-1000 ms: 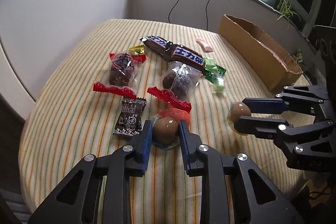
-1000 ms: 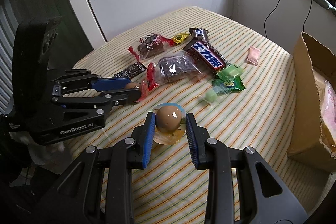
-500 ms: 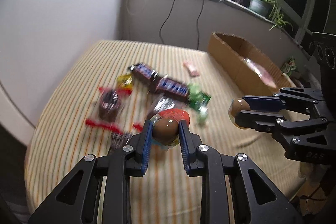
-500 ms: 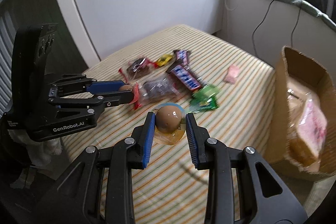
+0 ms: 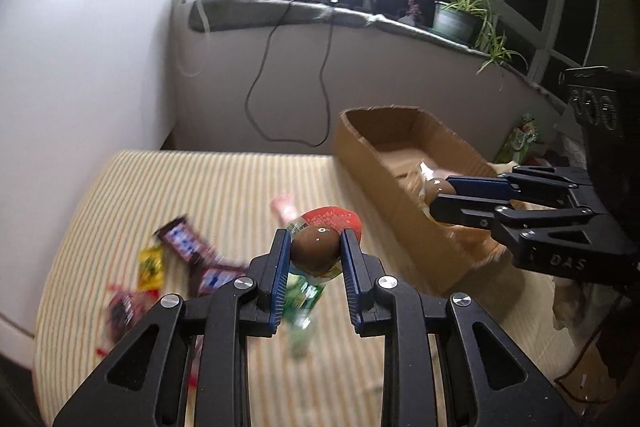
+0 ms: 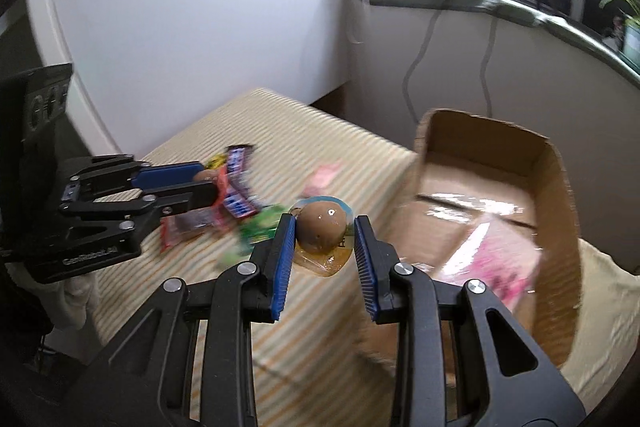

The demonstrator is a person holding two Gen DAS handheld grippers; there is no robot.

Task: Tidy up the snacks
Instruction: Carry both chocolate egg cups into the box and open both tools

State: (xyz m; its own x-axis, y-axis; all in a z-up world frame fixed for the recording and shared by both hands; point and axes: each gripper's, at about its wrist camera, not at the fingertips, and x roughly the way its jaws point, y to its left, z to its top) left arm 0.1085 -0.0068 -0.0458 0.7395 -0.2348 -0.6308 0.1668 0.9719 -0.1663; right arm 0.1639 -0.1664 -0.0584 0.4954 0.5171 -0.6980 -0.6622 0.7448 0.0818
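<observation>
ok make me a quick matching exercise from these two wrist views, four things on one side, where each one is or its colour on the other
Things:
1. egg with the red wrapper
2. egg with the yellow and blue wrapper
3. cardboard box
4. potted plant

Places or colours:
A. on the window ledge
B. clamped in the left gripper
C. brown, open at the top, on the striped table cover
D. clamped in the right gripper

Pairs: 1-B, 2-D, 3-C, 4-A
</observation>
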